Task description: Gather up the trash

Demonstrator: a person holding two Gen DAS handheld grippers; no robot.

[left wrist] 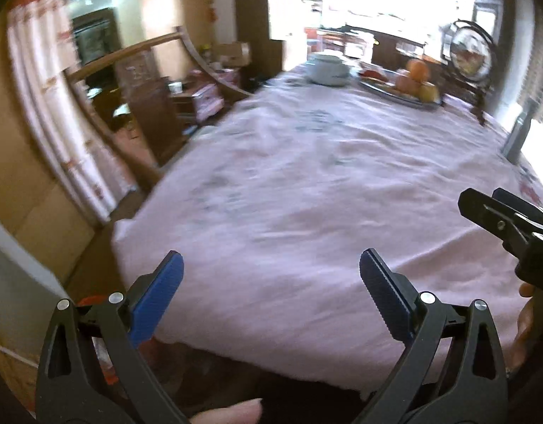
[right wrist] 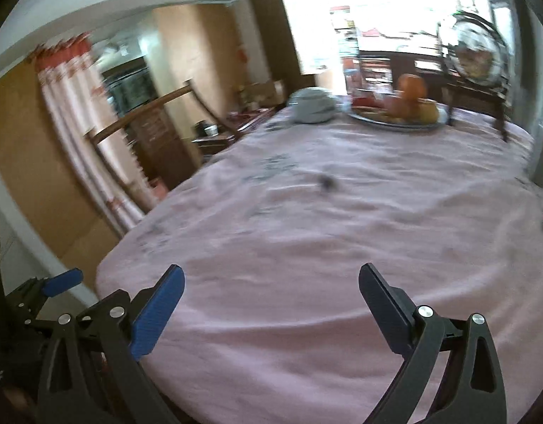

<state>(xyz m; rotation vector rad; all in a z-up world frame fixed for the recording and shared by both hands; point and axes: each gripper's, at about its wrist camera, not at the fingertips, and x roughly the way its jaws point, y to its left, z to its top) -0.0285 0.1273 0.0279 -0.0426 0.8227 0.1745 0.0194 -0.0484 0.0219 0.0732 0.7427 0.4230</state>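
Observation:
My left gripper (left wrist: 271, 265) is open and empty above the near edge of a table with a pink cloth (left wrist: 324, 183). My right gripper (right wrist: 271, 279) is open and empty above the same pink cloth (right wrist: 342, 229). The right gripper also shows at the right edge of the left wrist view (left wrist: 490, 208). A small dark scrap (right wrist: 327, 183) lies on the cloth near the table's middle, blurred. I see no other trash. Both views are motion-blurred.
At the far end stand a white lidded bowl (left wrist: 329, 67), a plate of oranges and other fruit (left wrist: 409, 83) and a round ornament on a dark stand (left wrist: 471, 56). A wooden chair (left wrist: 144, 81) stands left of the table.

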